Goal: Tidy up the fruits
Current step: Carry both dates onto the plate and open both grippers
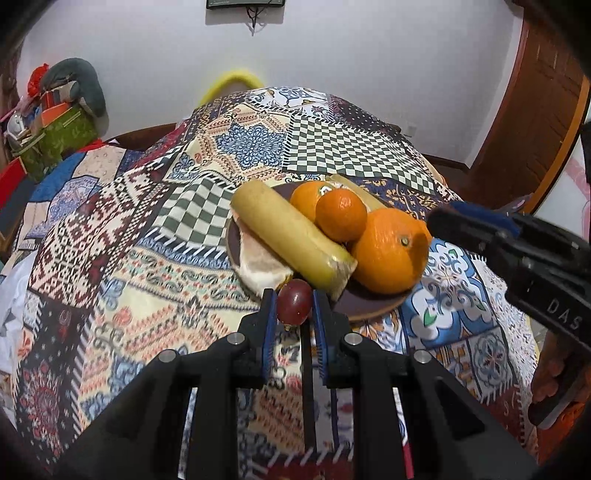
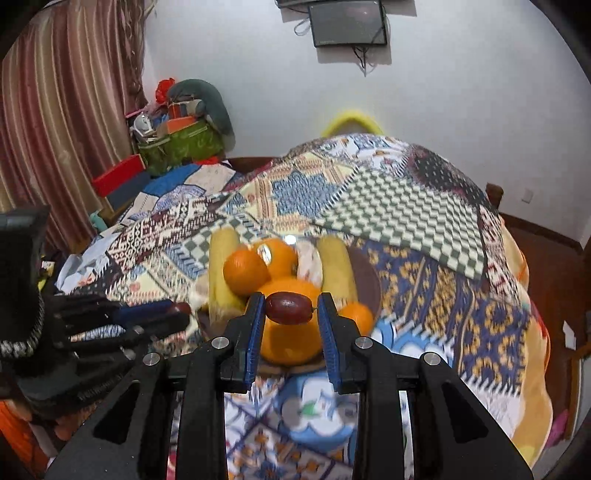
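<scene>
A brown plate [image 1: 369, 308] on the patchwork cloth holds a large orange [image 1: 388, 251], two smaller oranges [image 1: 341, 215], a yellow banana [image 1: 291, 236], a second banana behind and a pale pomelo piece [image 1: 258, 266]. My left gripper [image 1: 294, 304] is shut on a red grape [image 1: 294, 301] at the plate's near rim. My right gripper [image 2: 290, 308] is shut on a dark red grape [image 2: 289, 307] and holds it above the large orange [image 2: 291, 332] on the plate [image 2: 371, 277]. The right gripper also shows in the left wrist view [image 1: 517, 251], to the right of the plate.
The patchwork cloth [image 1: 147, 258] covers a rounded table. A green bag of clutter [image 2: 177, 144] and a red box [image 2: 118, 173] stand at the far left. A wooden door [image 1: 535, 122] is at the right. A screen [image 2: 347, 22] hangs on the wall.
</scene>
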Action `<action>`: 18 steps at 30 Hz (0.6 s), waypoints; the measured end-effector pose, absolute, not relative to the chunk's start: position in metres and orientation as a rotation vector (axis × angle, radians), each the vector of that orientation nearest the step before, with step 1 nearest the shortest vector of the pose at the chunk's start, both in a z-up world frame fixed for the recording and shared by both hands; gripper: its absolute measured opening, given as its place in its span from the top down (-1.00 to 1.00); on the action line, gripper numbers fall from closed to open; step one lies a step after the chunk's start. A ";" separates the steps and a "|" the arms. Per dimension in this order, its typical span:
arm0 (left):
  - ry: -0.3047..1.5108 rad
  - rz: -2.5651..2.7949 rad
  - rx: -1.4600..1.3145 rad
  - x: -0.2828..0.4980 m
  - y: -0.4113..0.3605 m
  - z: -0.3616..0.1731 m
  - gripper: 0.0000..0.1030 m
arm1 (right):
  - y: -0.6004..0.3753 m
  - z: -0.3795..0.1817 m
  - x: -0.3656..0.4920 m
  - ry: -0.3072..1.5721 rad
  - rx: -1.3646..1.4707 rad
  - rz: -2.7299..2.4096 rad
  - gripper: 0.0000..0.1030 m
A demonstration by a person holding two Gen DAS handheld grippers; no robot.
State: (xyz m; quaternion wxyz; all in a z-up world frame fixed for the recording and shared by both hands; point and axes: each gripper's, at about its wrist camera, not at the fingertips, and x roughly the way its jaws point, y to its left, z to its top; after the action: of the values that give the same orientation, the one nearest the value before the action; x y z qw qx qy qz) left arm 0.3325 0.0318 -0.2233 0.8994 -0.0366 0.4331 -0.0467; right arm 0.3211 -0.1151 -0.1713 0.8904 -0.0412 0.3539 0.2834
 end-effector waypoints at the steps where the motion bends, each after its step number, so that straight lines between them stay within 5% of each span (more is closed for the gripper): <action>1: 0.897 -0.097 -0.074 0.335 0.031 -0.224 0.64 | -0.112 -0.171 0.324 0.729 -0.089 0.593 0.48; 18: 0.913 -0.091 -0.089 0.350 0.034 -0.234 0.62 | -0.096 -0.188 0.360 0.776 -0.101 0.612 0.48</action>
State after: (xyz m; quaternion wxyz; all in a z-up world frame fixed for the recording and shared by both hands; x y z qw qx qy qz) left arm 0.3495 0.0335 -0.2337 0.8957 -0.0429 0.4405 -0.0440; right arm 0.3599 -0.0956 -0.1881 0.8792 -0.0484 0.3722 0.2936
